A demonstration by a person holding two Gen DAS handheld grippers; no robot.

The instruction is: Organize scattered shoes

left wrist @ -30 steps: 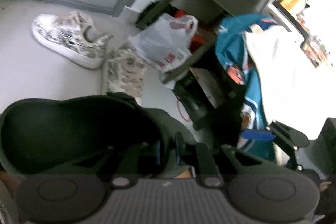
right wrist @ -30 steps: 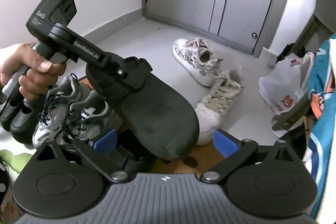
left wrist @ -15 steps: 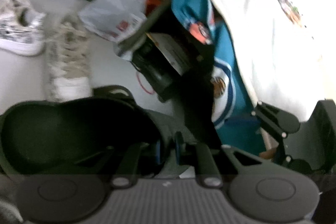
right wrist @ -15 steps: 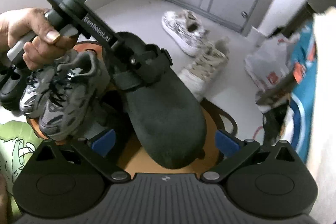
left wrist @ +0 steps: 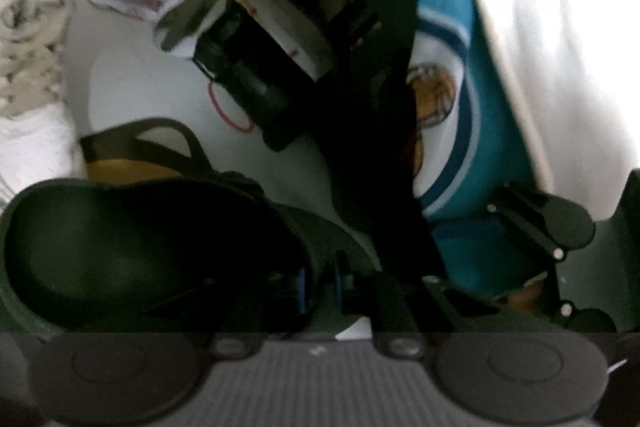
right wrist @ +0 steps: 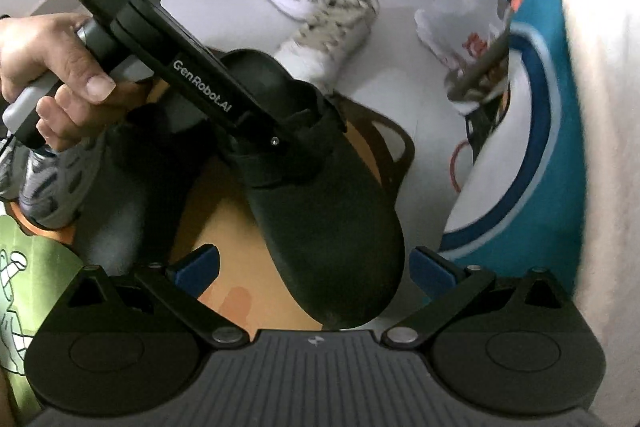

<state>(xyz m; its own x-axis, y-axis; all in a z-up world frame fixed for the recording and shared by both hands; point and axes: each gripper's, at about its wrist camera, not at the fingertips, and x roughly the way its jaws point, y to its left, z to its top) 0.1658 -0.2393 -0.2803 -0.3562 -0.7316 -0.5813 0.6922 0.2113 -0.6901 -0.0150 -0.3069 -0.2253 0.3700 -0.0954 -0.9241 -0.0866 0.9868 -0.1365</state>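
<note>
The left claw (right wrist: 288, 143) pinches the dark clog (right wrist: 320, 187) by its upper near the strap, its fingers pressed together on the material, and holds the shoe over the orange mat (right wrist: 224, 227), toe toward the right wrist camera. The right claw (right wrist: 312, 267) is spread wide and holds nothing; the clog's toe hangs between its blue pads without touching them.

The step in hand looks like setting the clog down on the mat beside the grey sneakers (right wrist: 52, 187) at the left. To do it well, level the sole first, lower it flat, and let go only once it rests on the mat, toe lined up with its neighbours.

Room is tight. A hanging teal-and-white shirt (right wrist: 532, 147) crowds the right side, and the mat's curved edge (right wrist: 396, 143) lies just behind the heel. Two white sneakers (right wrist: 320, 7) and a plastic bag (right wrist: 460, 19) lie on the pale floor beyond. The bare orange strip left of the clog is the free ground, so ease that way.
</note>
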